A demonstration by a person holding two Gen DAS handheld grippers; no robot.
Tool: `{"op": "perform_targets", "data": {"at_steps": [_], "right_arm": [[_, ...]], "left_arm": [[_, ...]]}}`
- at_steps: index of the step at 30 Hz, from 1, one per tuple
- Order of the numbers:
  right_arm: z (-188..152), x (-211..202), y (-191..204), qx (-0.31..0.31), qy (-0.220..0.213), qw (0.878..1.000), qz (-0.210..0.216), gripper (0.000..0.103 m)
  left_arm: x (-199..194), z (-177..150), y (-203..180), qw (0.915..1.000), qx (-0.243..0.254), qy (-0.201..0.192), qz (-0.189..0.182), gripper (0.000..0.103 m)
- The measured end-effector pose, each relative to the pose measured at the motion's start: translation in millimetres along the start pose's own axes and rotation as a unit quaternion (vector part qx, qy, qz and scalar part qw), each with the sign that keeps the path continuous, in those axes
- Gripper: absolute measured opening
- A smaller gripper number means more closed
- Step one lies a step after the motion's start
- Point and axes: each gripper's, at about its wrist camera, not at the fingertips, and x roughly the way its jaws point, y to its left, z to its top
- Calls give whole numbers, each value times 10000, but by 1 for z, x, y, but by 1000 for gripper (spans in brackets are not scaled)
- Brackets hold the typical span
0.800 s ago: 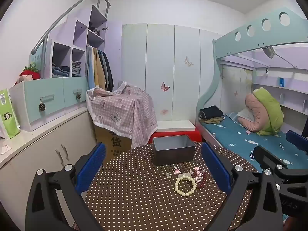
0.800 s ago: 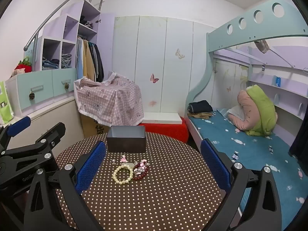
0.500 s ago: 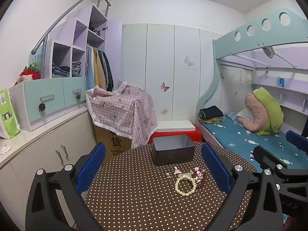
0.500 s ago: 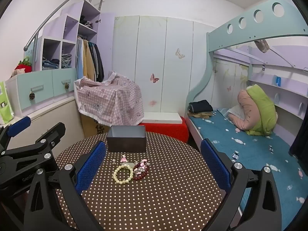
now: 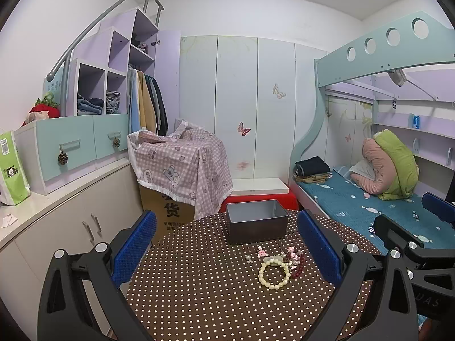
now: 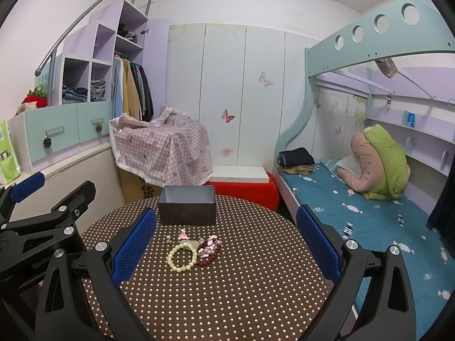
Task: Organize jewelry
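A: Starting big: round dotted table (image 6: 256, 298), dark open box (image 6: 186, 209) at its far side.

B: Both hand-held grippers? Left hand-held gripper (image 5: 227, 247) and right hand-held gripper (image 6: 226, 244) gape wide, empty.

A: Jewelry sits just before the box: cream bead bracelet (image 6: 182, 256), dark red bracelet (image 6: 207, 257) touching it.

B: Lies ahead-left of the right one, ahead-right of the left. Neither clearly nearer.

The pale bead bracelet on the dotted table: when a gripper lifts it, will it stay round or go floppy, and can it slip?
The pale bead bracelet is a loop of separate round beads, so it probably sags once lifted. Its smooth, glossy beads may slip between flat pads. It looks light, and it lies close against the dark red bracelet, so a push would likely move both.
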Motion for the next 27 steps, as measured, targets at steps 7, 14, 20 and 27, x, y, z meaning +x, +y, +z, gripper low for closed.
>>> {"op": "perform_targets", "data": {"at_steps": [7,14,20,27], "right_arm": [[0,0,-1,-4,-2,10000,-8,95],[0,-2,1,-14,6,10000,-17,95],[1,-3,1,-12,6,10000,-17,95],[1,-3,1,-11,9,10000,-17,95]], "left_arm": [[-1,0,0,10000,3,-7,-8,96],[1,1,1,10000,-10,1,-26,96],[5,1,3,10000,-8,2,-20,96],[8,2,0,10000,1,6,-9,96]]}}
